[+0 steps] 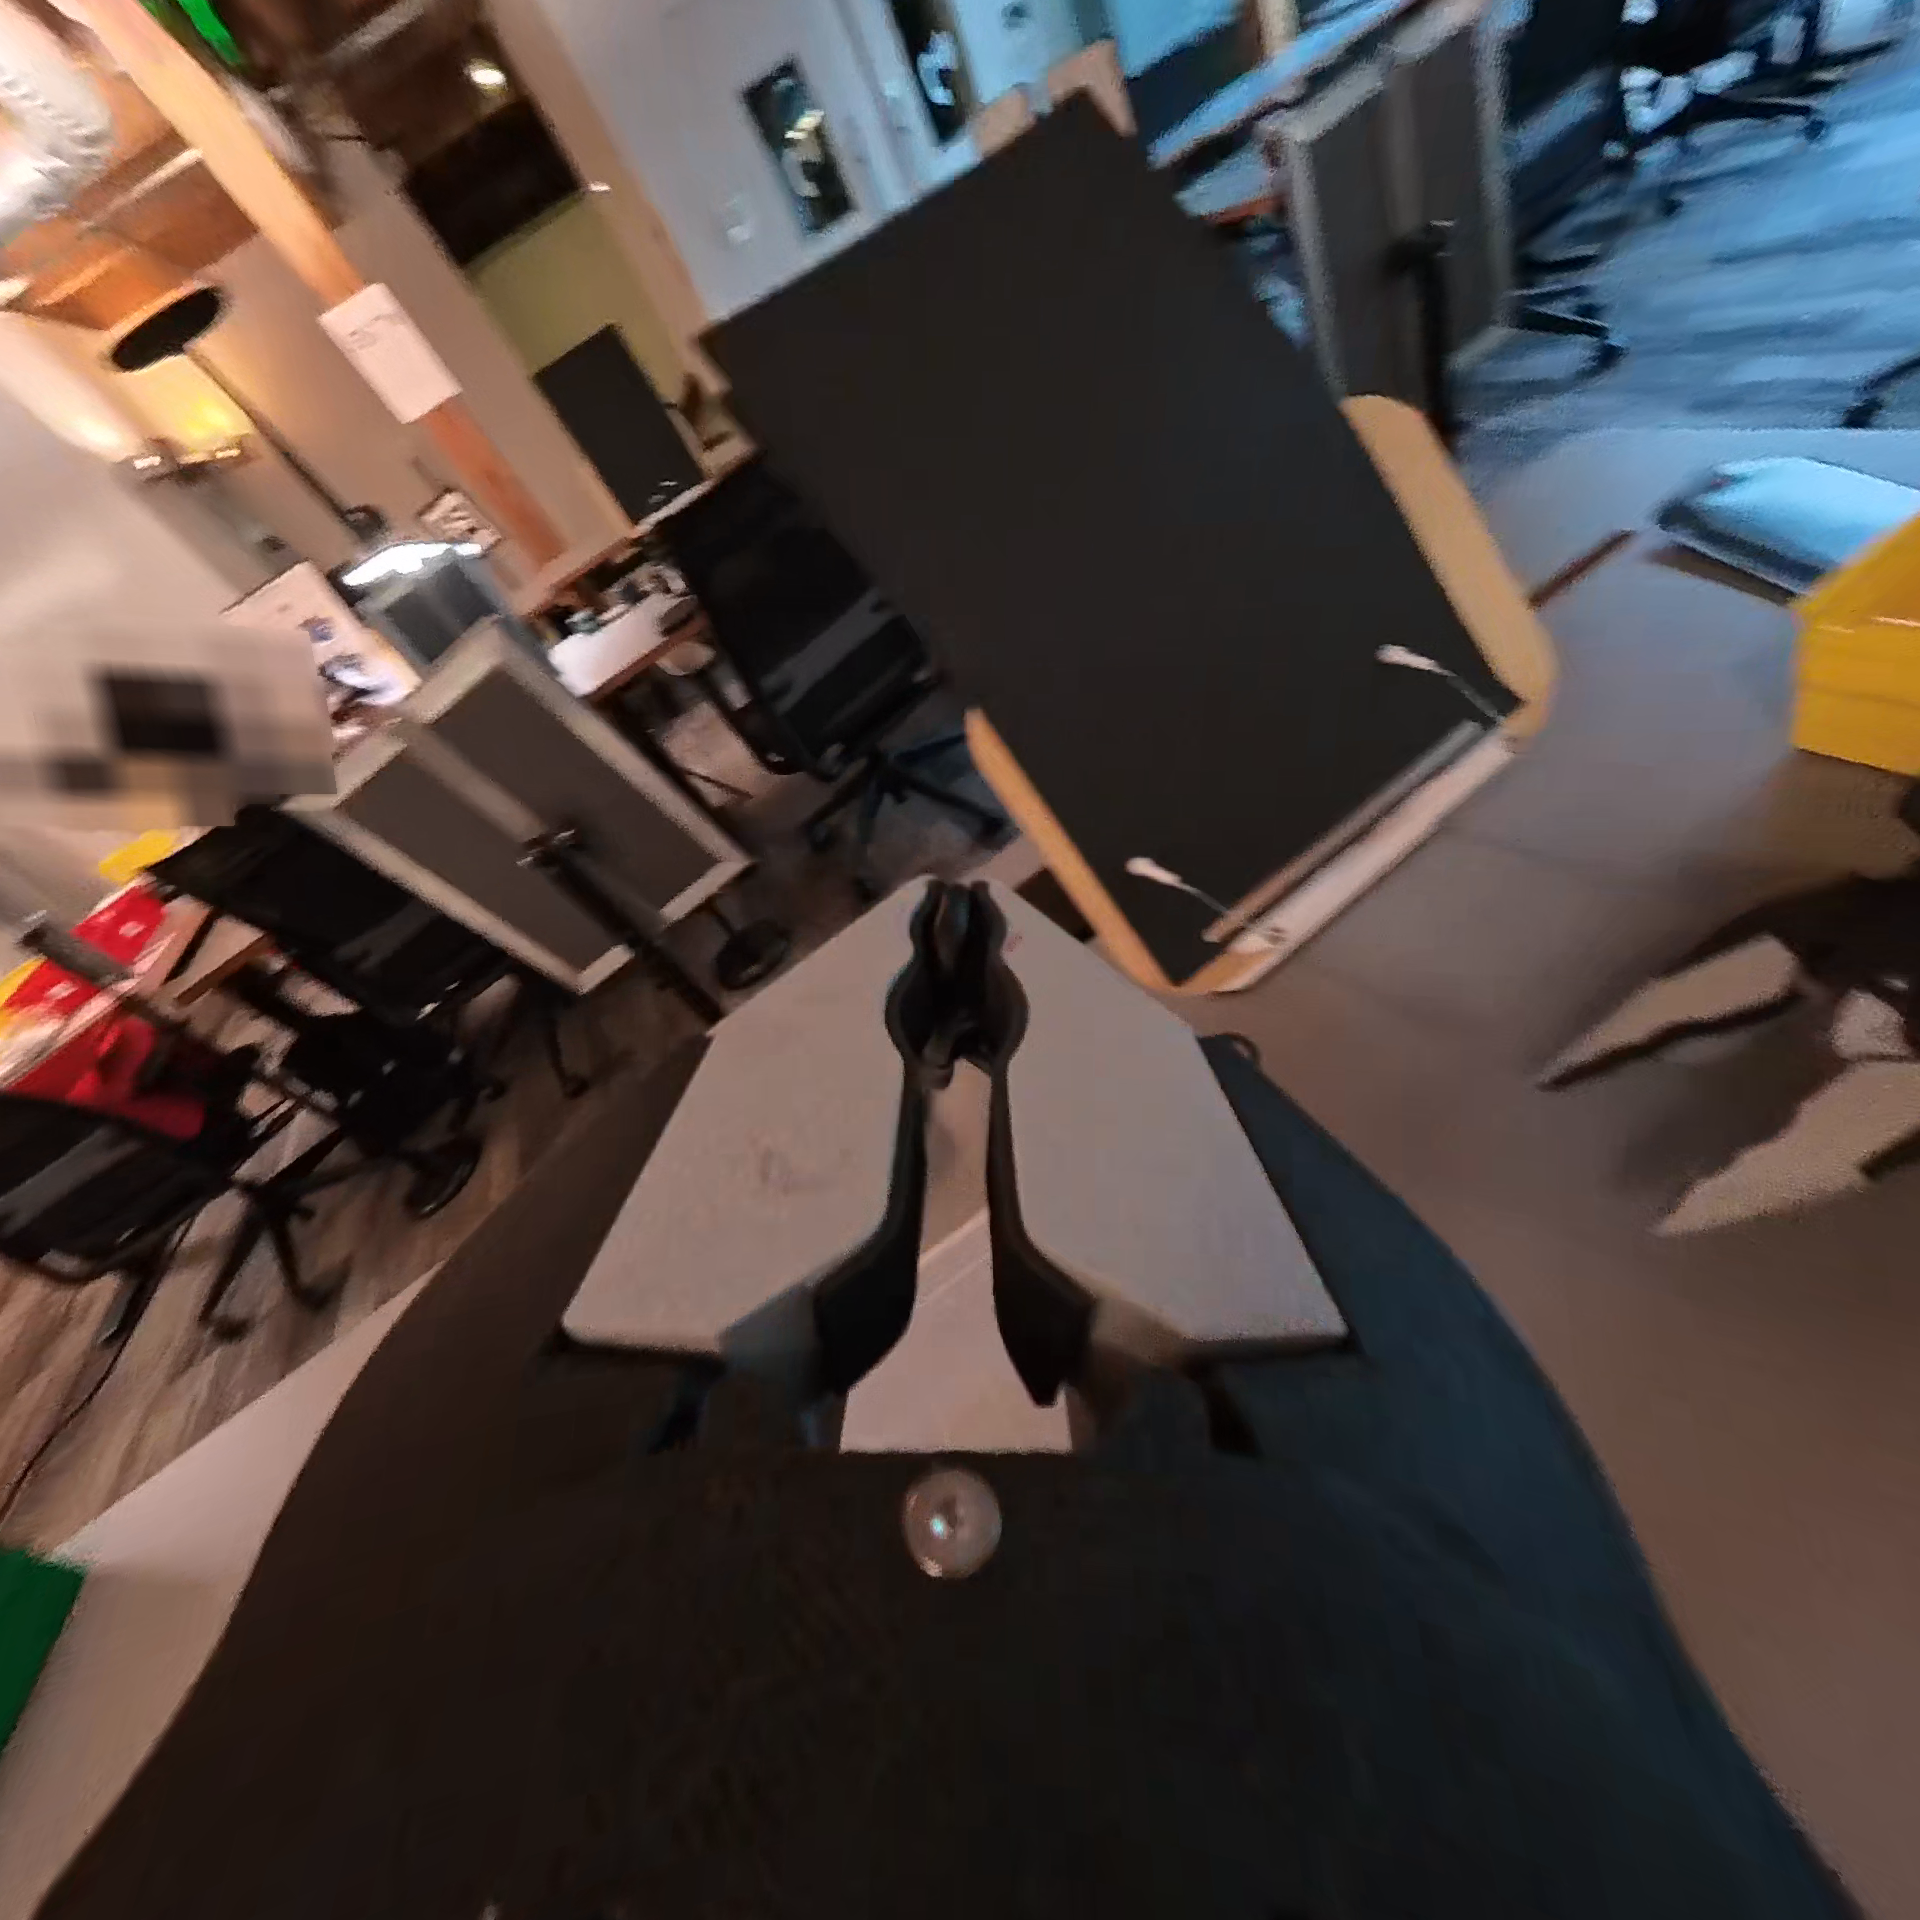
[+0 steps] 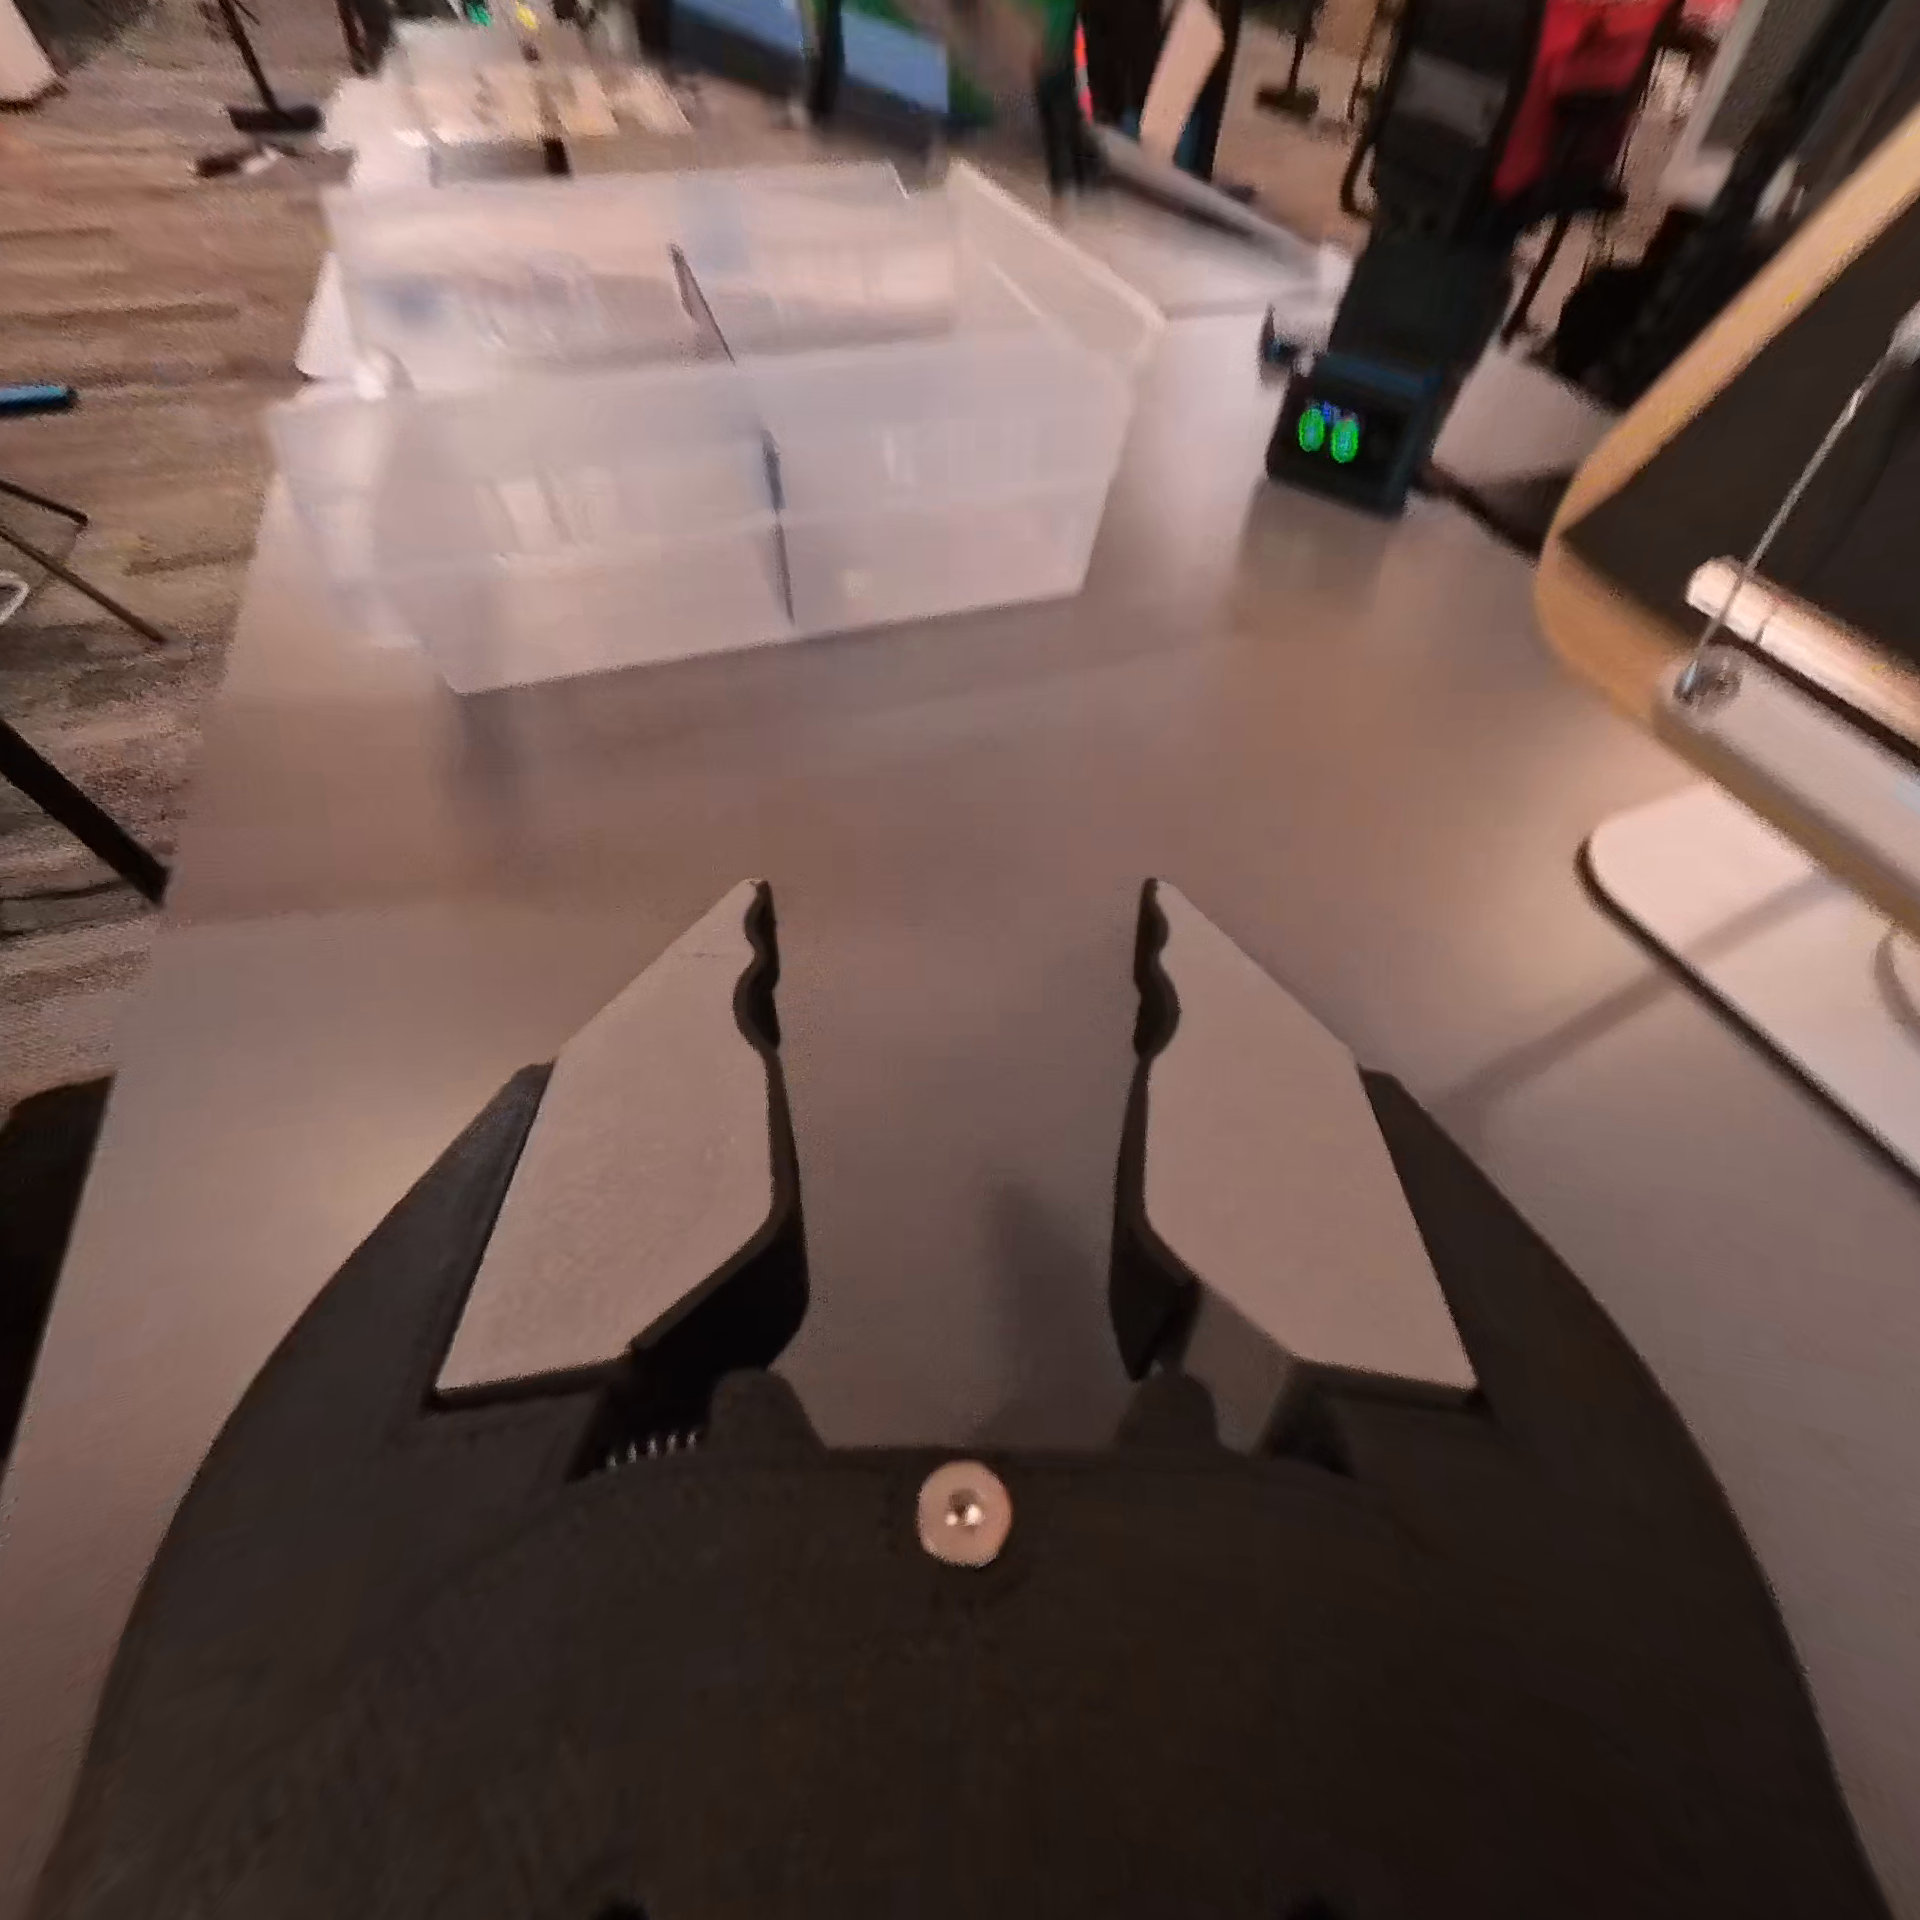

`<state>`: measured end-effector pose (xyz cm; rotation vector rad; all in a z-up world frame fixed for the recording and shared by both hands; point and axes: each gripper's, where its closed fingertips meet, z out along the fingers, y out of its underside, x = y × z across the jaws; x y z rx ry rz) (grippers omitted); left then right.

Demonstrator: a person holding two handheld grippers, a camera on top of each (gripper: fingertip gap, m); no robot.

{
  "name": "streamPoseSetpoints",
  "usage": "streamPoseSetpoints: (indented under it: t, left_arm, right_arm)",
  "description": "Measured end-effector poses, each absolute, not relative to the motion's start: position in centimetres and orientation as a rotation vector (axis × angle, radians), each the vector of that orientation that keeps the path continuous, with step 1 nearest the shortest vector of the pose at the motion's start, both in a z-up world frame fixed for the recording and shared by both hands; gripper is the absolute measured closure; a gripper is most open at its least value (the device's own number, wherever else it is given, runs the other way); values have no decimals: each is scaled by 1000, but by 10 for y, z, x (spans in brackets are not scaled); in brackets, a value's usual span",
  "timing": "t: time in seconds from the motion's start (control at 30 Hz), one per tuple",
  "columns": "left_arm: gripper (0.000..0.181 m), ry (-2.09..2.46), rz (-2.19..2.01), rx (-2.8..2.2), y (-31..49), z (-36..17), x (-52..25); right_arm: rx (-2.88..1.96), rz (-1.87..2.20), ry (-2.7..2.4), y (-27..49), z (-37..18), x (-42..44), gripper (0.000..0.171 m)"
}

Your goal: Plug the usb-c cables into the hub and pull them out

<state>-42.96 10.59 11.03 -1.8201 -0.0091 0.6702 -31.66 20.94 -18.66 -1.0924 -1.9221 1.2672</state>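
The left wrist view is blurred and tilted. My left gripper (image 1: 954, 916) is shut with nothing visible between its tips, held above the white table (image 1: 790, 1174). Ahead and to the right stands a black board with a wooden rim (image 1: 1091, 540). Two white cable plugs (image 1: 1155, 869) (image 1: 1405, 657) lie against its face near the lower edge. My right gripper (image 2: 956, 906) is open and empty, low over the table (image 2: 935, 748). The same board (image 2: 1704, 416) shows at the right of the right wrist view, with a thin cable (image 2: 1787, 488) running down it. I cannot make out the hub.
Clear plastic bins (image 2: 727, 436) stand on the table ahead of the right gripper. A small black device with a green display (image 2: 1340, 436) sits behind them to the right. A white base plate (image 2: 1756, 935) lies at the right. Yellow trays (image 1: 1860, 665), office chairs and desks show beyond. Some 35 centimetres of space lies between my two pairs of fingers. The white base plate (image 2: 1756, 935) lies around 25 centimetres away from my right fingertips.
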Motion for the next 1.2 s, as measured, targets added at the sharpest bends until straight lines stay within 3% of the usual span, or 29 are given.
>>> streamPoseSetpoints:
  t: [0.23, 0.43, 0.6, 0.7, 0.97, 1.13, 1.2]
  left_arm:
    - [179, 213, 445, -2005, 174, 34, -338]
    - [180, 280, 308, -2027, 206, 12, -290]
    - [180, 305, 260, -1984, 215, 26, -272]
    - [179, 283, 319, -1950, 216, 33, -282]
    - [151, 143, 375, -1912, 183, 24, -322]
    - [128, 180, 79, -2040, 166, -45, -306]
    - [127, 226, -14, -2081, 167, -75, -295]
  right_arm:
    - [-760, 1281, -1895, 174, -148, -289, 98]
    - [-899, 1035, -2089, 179, -206, -303, 104]
    - [-902, 824, -2063, 196, -222, -313, 163]
    - [-890, 944, -2049, 193, -206, -307, 164]
    - [-961, 1531, -2004, 202, -160, -279, 164]
    - [-916, 1733, -2005, 197, -147, -268, 164]
    - [-892, 1751, -2021, 194, -145, -265, 164]
